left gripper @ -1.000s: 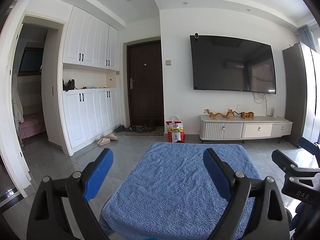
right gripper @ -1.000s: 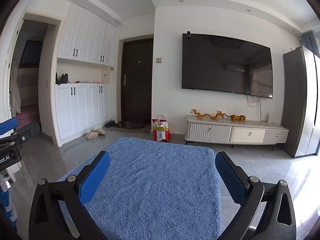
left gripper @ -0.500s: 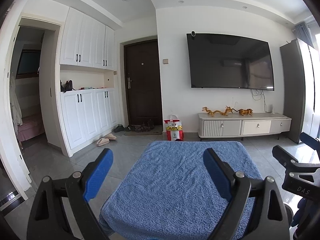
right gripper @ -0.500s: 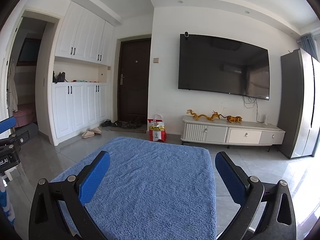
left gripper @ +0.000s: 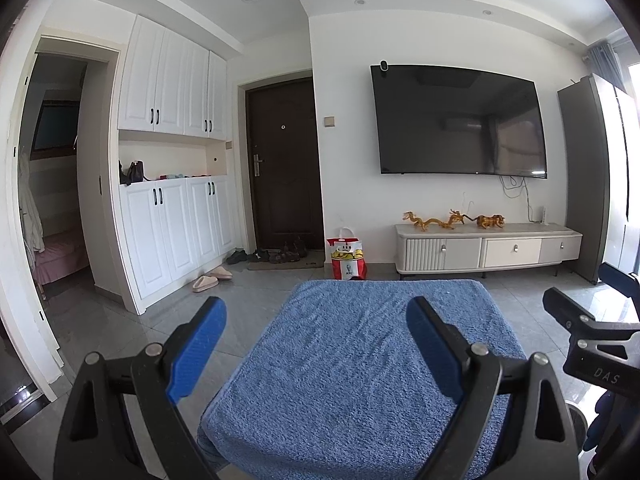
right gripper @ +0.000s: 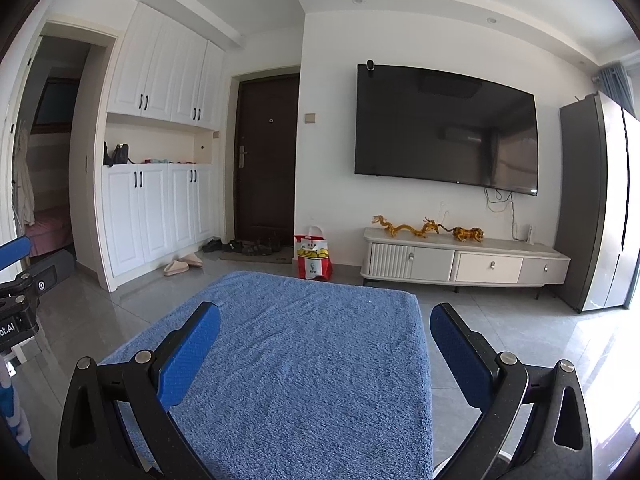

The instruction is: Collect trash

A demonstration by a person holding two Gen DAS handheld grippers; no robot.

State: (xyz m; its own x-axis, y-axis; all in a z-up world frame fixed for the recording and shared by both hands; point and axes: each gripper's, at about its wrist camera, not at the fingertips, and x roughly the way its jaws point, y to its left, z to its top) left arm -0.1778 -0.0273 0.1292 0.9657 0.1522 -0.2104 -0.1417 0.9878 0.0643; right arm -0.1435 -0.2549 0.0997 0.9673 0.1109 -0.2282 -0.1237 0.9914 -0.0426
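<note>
Left wrist view: shifted slightly against a second ago, the dark wall-mounted television [left gripper: 460, 120] and the low white media cabinet [left gripper: 486, 246] now sitting a little lower and the room tilted less. Left gripper [left gripper: 316, 340] unchanged, spread wide with nothing between its blue ribbed pads [left gripper: 196, 348], hovering above the blue terry-cloth cover [left gripper: 352, 360], a thick looped fabric draped over a squarish block with rounded corners. No contact visible between pads and cloth. Beyond the far edge of the cloth, on the glossy grey floor tiles [left gripper: 132, 328], a red and white paper KFC bag [left gripper: 347, 256] with yellow contents, upright against the white wall between the dark brown door [left gripper: 286, 164] and the cabinet. At the right edge, part of the right gripper [left gripper: 592, 328], black and angular.

Right wrist view: much the same as before, drifted a touch to the right. Right gripper [right gripper: 325, 344] also spread wide and empty, blue pads [right gripper: 188, 356] above the same cloth [right gripper: 304, 360]. KFC bag [right gripper: 313, 254] standing just past the cloth's far edge, left of the cabinet [right gripper: 464, 264]. Golden dragon figurines [right gripper: 408, 227] in a row on the cabinet top. Beige slippers [right gripper: 182, 264] on the tiles near the white panelled cupboards [right gripper: 156, 212].
</note>
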